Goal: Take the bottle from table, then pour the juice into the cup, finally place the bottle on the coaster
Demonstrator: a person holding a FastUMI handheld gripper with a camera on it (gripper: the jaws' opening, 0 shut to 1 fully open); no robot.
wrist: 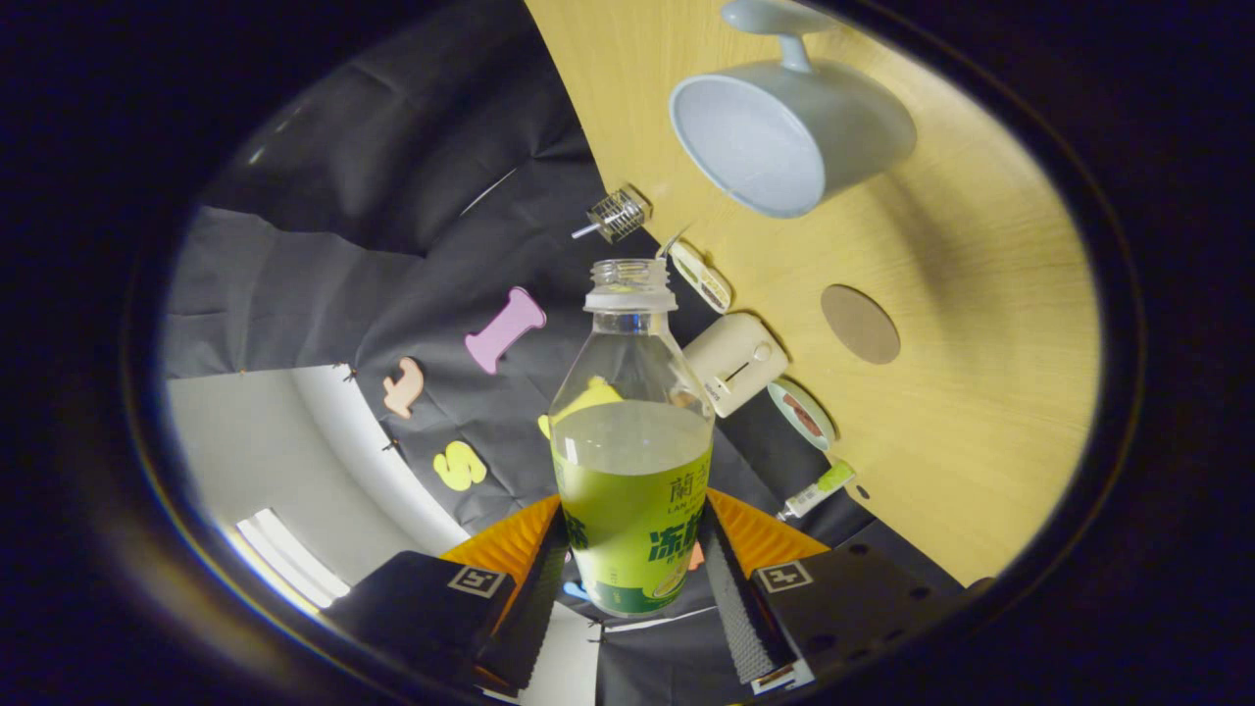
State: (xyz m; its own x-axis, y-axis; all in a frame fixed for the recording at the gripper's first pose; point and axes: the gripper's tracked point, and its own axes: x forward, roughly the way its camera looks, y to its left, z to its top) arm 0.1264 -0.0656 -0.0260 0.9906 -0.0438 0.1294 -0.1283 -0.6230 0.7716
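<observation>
Between the two orange-backed fingers (pixel 544 579) of the gripper (pixel 635 579) stands the bottle (pixel 632 441), clamped from both sides around its green label, with the ribbed pads pressing its lower body. The bottle is clear plastic, its cap is off, and the open threaded neck points away from the fingers; green juice fills it to a level a little above the label's top edge. The whole view is rolled, so the wooden table (pixel 980 392) runs up the far side of the bottle rather than lying beneath it. On that table, beyond the bottle's mouth and well apart from it, sits the pale blue cup (pixel 784 137), its open mouth turned towards the camera and its handle on the far side. The round brown coaster (pixel 860 324) lies flat on the wood nearer the bottle than the cup, bare. Along the table's edge, just beside the bottle's shoulder, sit a cream-coloured box (pixel 735 361), a roll of tape (pixel 802 414) and a small wire cage (pixel 618 214).
</observation>
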